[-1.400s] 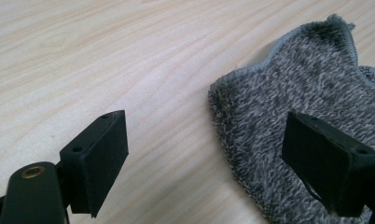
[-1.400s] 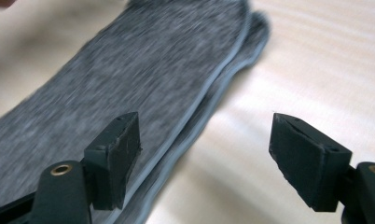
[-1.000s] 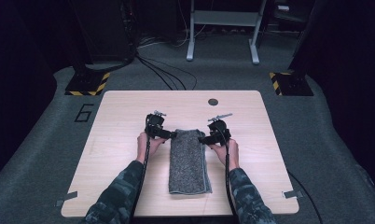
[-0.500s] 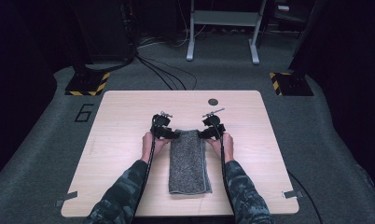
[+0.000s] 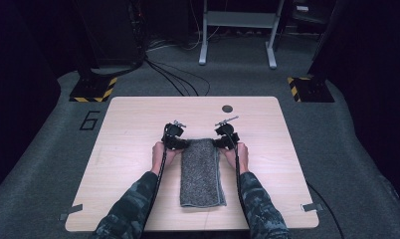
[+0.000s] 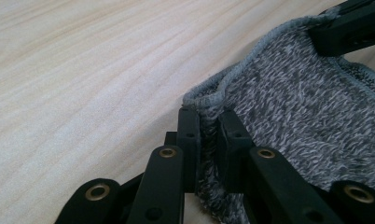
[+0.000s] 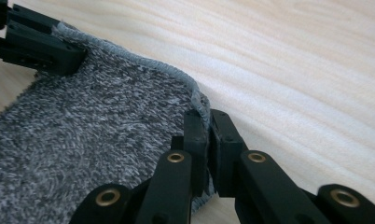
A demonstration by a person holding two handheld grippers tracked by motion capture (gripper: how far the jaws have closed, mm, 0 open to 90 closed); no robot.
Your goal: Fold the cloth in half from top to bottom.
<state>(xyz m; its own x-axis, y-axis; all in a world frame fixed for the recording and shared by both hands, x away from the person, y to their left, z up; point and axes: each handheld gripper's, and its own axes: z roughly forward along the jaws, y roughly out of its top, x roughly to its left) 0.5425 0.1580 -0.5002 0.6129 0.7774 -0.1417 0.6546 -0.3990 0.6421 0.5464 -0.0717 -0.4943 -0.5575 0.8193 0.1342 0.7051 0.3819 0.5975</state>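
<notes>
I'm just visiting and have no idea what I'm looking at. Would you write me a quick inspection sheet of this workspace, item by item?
Surface: light wooden table, bare around the work.
Job's things: grey towel, folded into a long strip, lying flat mid-table.
Clutter: one small dark round spot near the table's far edge; what it is cannot be told.
Grippers: left gripper has just closed on the towel's far left corner; right gripper has just closed on the far right corner, cloth pinched between the jaws of each.
Cables: a black cable trails back along each forearm; more lie on the floor beyond the table.
Surroundings: grey carpet, hazard-striped stand bases, metal frame legs, dark background.
</notes>
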